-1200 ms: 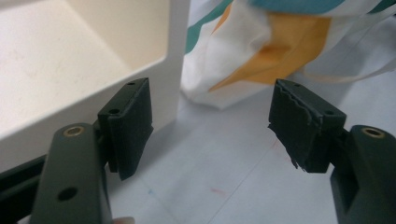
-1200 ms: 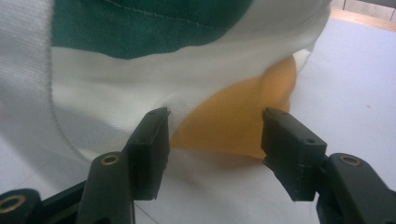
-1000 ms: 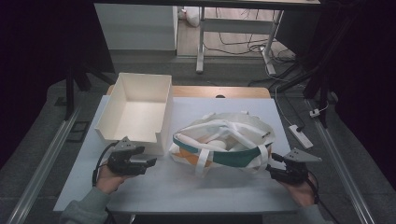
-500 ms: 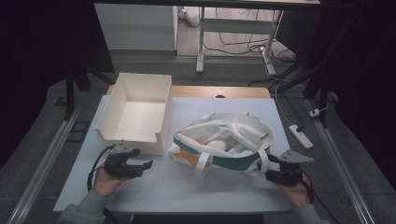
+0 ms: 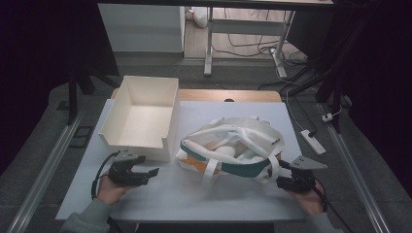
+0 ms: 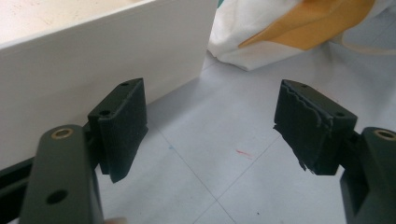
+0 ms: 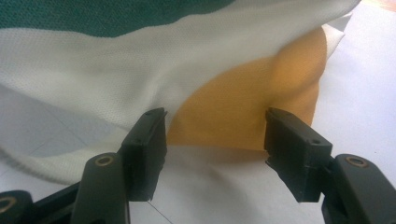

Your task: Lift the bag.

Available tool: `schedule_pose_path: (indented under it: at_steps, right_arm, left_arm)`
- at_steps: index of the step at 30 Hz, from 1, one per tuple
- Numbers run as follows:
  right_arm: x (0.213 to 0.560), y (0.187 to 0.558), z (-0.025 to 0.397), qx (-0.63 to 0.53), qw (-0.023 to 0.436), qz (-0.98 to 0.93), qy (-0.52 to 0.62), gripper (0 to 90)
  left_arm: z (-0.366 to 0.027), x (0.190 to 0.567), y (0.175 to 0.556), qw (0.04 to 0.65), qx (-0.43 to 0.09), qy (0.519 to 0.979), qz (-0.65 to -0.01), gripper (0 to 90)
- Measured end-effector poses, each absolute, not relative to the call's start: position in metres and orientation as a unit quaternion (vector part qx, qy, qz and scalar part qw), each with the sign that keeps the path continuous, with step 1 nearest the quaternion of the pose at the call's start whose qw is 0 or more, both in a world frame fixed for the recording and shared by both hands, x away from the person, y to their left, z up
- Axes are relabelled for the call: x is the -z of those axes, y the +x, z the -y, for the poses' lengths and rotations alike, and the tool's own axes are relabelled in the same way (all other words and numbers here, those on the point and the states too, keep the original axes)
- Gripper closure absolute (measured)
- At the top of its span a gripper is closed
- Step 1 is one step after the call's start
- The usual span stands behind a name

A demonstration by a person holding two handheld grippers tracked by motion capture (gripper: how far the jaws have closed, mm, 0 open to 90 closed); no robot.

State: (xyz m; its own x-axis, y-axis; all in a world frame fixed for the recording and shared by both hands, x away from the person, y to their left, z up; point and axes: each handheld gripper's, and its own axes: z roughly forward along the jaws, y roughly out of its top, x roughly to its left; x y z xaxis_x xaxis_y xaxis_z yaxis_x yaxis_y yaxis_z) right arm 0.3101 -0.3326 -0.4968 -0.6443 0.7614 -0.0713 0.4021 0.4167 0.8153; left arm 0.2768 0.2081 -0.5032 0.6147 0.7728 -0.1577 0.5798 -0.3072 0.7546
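Observation:
A white cloth bag with a green band, orange patches and white straps lies in the middle of the table. A white open box stands to its left. My left gripper is open near the box's front wall, with bare table between its jaws. At the bag's right end my right gripper is also open; its jaws stand either side of an orange patch without touching it.
The pale grey table top has free room along its front edge. A power strip lies on the floor to the right. Metal rails run along both sides of the table.
Both grippers have drawn back slightly toward the front edge of the table. The bag and box have not moved.

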Motion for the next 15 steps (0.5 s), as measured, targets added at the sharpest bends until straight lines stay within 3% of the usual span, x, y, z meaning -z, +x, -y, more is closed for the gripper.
schedule_pose_path:
  at_steps: [15]
  right_arm:
    - [0.4942,0.3079,0.3343,-0.407,0.228,-0.808,0.359,39.0]
  left_arm:
    - [-0.2077,0.5038,0.277,0.409,-0.116,0.801,-0.422,25.6]
